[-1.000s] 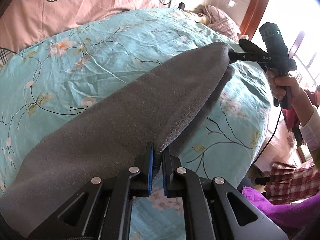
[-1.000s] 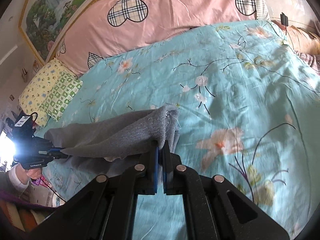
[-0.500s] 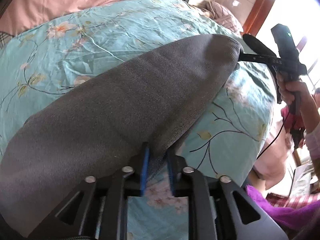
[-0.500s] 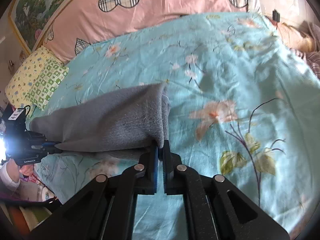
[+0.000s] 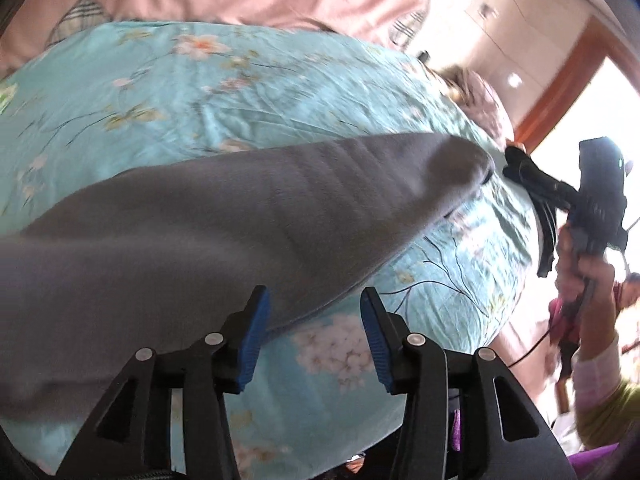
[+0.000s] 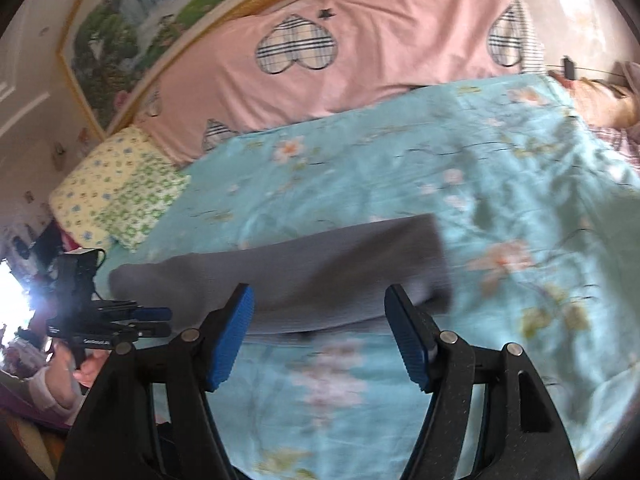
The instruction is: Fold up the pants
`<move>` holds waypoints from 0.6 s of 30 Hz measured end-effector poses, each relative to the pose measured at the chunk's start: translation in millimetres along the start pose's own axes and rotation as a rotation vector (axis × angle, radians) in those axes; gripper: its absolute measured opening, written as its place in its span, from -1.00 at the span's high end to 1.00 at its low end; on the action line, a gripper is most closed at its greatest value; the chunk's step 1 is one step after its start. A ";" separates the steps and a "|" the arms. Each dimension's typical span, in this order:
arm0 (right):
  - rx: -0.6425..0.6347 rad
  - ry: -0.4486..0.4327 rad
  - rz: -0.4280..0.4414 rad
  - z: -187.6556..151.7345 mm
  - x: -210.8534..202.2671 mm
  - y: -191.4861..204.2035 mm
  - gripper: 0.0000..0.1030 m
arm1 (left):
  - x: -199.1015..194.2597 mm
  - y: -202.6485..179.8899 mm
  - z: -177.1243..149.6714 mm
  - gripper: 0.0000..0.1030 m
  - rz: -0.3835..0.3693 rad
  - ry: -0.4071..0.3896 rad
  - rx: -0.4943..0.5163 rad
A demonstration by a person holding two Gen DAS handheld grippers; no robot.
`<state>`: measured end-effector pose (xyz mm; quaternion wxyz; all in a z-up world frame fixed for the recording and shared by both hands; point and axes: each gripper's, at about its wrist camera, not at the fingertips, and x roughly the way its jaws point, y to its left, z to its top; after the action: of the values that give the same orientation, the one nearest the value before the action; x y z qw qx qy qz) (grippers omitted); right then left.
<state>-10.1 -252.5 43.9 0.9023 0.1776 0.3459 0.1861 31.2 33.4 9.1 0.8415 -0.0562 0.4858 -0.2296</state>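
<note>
From your left wrist camera, your left gripper stands with its blue pads wide apart and nothing between them. The grey pants lie flat on the turquoise floral bedsheet; their near hem just touches the inside of the left pad, but that pad is not pinching it. The garment runs as one long strip away from this gripper toward the far end, where your right gripper sits just beside the pants' far tip. I judge the cloth lies this way so both ends rest on the sheet and the strip keeps straight for the next fold.

From your right wrist camera, your right gripper is likewise spread wide and empty. The pants lie just past its pads, squared end to the right, tapering left to where your left gripper waits beside them. Its pads look parted, though the blur leaves that uncertain. The pink heart-print quilt and the yellow-green pillow lie beyond the pants, well apart from them, so they should not interfere with the fold. Judging from this, one fold is laid and you are free to regrasp.
</note>
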 end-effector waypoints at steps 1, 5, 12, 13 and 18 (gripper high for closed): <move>-0.007 0.005 0.020 -1.9 5.6 7.8 -0.35 | -4.8 5.0 -3.2 0.05 0.004 -0.008 -0.022; -0.032 0.027 0.096 -8.2 26.6 34.7 -0.35 | -27.5 32.1 -23.9 0.04 0.035 -0.041 -0.120; -0.095 0.082 0.198 -20.2 64.3 88.5 -0.35 | -63.8 90.2 -59.9 0.00 0.116 -0.089 -0.287; -0.101 0.089 0.214 -21.2 68.9 95.7 -0.35 | -67.5 96.5 -63.7 -0.02 0.127 -0.093 -0.305; -0.171 0.127 0.261 -25.8 90.3 135.1 -0.35 | -93.4 136.6 -86.7 -0.04 0.187 -0.128 -0.412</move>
<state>5.7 -89.0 36.3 0.8588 0.1314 0.3590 0.3411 -36.0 207.0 -5.6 0.8589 -0.1957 0.4713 -0.0426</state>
